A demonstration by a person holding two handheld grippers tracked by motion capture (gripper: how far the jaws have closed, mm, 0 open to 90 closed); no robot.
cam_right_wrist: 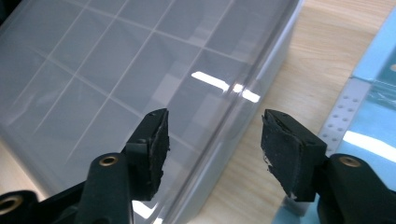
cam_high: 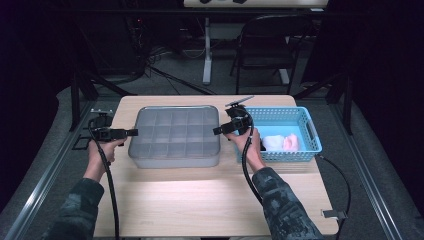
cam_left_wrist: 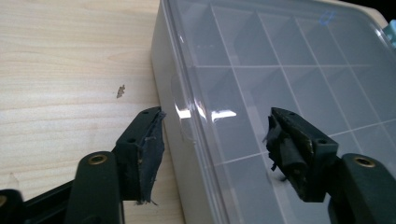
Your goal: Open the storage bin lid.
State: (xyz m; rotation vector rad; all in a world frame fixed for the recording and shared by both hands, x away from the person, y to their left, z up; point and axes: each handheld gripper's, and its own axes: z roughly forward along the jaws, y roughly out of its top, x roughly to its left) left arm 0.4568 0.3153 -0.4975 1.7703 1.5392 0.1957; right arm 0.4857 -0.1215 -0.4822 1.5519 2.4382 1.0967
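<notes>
A translucent grey plastic organiser box with a clear gridded lid (cam_high: 174, 136) sits in the middle of the high view on the light wooden table (cam_high: 200, 200), its long axis running left to right across the frame. A hand holds a gripper at each short end. The left gripper (cam_high: 134, 132) is at the centre left of that view, level with the box's left wall and pointing right at it; the right gripper (cam_high: 216, 131) is at the box's right wall, pointing left, with the light blue plastic basket (cam_high: 309, 131) just behind it.

In the left gripper view the left gripper (cam_left_wrist: 215, 140) has its jaws partly open and straddles the lid's edge: one pad hangs over the table beside the wall, the other over the lid, neither pressing yet. In the right gripper view the right gripper (cam_right_wrist: 214, 140) mirrors this, about half open, one pad above the lid, the other over the strip of table between box and basket, and nothing is gripped.

Both hands look equally near, so the coming move likely turns on each jaw pair closing across the lid rim (cam_left_wrist: 184, 107) at opposite ends.
</notes>
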